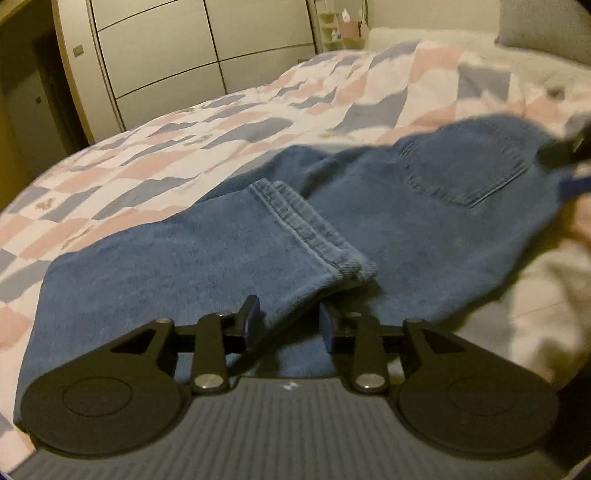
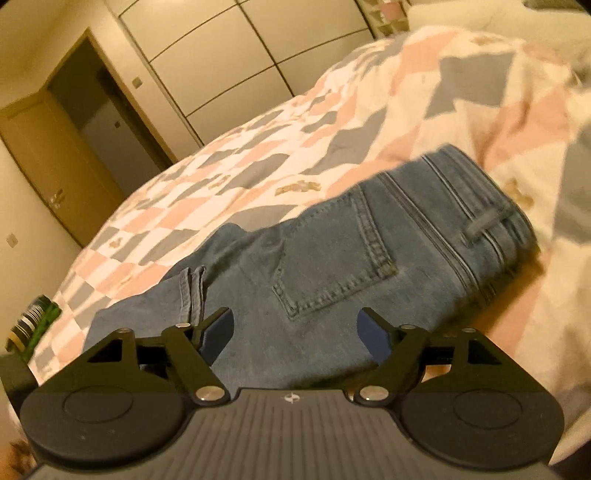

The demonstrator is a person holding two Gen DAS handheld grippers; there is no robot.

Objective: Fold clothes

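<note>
Blue jeans [image 1: 369, 206] lie on the patchwork bedspread [image 1: 221, 122], with a leg folded back so its hem [image 1: 314, 229] crosses the middle. My left gripper [image 1: 290, 325] hovers low over the near edge of that folded leg. Its fingers stand apart, with the denim edge running under the gap. Part of my right gripper [image 1: 565, 166] shows blurred at the waist end. In the right wrist view, my right gripper [image 2: 295, 334] is wide open just above the seat of the jeans [image 2: 406, 240], near the back pocket [image 2: 332, 266]. The waistband [image 2: 487, 214] lies beyond, and the hem [image 2: 192, 291] is to the left.
The bed runs back to white wardrobe doors [image 1: 166, 48], with a grey pillow [image 1: 543, 33] at the far right. An open doorway [image 2: 92, 129] is on the left wall. A striped object [image 2: 33, 325] sits beside the bed's left edge.
</note>
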